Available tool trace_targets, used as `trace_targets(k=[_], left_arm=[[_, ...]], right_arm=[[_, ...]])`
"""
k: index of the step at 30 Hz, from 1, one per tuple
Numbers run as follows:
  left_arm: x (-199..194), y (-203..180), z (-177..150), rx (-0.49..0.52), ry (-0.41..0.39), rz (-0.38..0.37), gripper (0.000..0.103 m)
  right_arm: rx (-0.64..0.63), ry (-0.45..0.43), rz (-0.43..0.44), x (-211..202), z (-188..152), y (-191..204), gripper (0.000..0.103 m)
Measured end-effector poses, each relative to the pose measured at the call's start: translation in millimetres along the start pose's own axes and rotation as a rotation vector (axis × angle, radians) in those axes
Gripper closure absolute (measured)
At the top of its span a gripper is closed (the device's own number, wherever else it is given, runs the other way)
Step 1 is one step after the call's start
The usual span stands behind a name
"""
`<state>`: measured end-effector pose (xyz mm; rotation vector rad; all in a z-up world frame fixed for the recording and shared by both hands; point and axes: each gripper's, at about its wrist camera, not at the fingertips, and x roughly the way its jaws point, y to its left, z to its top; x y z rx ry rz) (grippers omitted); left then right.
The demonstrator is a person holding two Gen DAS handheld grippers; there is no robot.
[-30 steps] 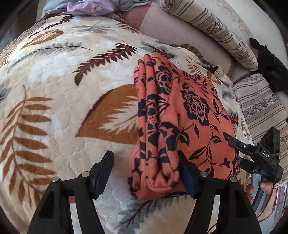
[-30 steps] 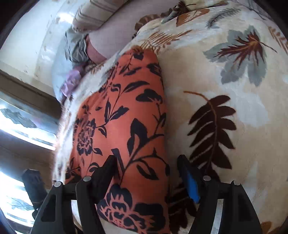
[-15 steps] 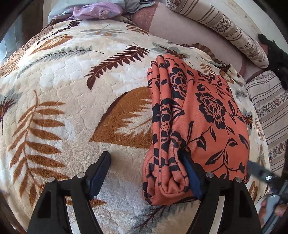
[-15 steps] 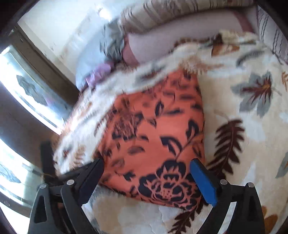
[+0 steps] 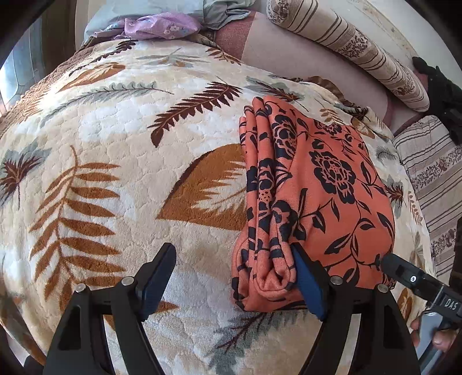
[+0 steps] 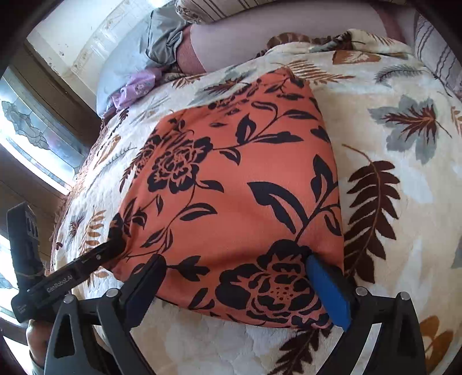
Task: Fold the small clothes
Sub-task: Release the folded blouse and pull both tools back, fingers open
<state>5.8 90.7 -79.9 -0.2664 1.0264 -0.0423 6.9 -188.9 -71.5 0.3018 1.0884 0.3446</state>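
the orange floral garment (image 5: 323, 187) lies folded into a thick rectangle on the leaf-patterned blanket (image 5: 121, 161) that covers the bed, toward the right side of the left wrist view and filling the middle of the right wrist view (image 6: 239, 184). its stacked fold edges face the open blanket, which suggests the cloth is layered over itself several times so it makes a compact bundle. the left claw (image 5: 235, 281) stands wide apart and grips nothing; its blue-padded finger presses against the near corner of the bundle where the layers roll over, while the other finger hangs over bare blanket, so it looks placed to steady or square that edge rather than to pinch it. the right claw (image 6: 245, 284) is also spread wide, its two fingers straddling the near edge of the garment, with the cloth between them but not clamped; the blue pad touches the corner by the brown fern print. i judge the fold is nearly or fully done and both claws are tidying or letting go. no basket, box or drawer shows in either view, so nothing here holds the finished piece; it simply rests on the bed. at the far end of the blanket lies a loose heap of lilac (image 5: 161, 24) and grey (image 5: 228, 11) clothes, probably waiting their turn, beside a striped bolster (image 5: 346, 49).
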Motion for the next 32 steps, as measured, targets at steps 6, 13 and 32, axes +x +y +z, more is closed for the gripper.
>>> trace_targets(k=[6,13,32], left_arm=[[-23.2,-5.2,-8.6,0.025,-0.065,0.041,0.023],[-77.0,-41.9,-27.0,0.128,-0.23,0.106,0.004],[-106.3,-101.2,-35.4,0.222,-0.232,0.151,0.004]], right_arm=[[-0.041,-0.088,-0.031,-36.4,-19.5,9.9,0.005],[-0.095,-0.137,-0.125,-67.8,-57.4,12.5,0.005],[-0.151,-0.187,-0.177,-106.9,-73.5,9.1,0.004]])
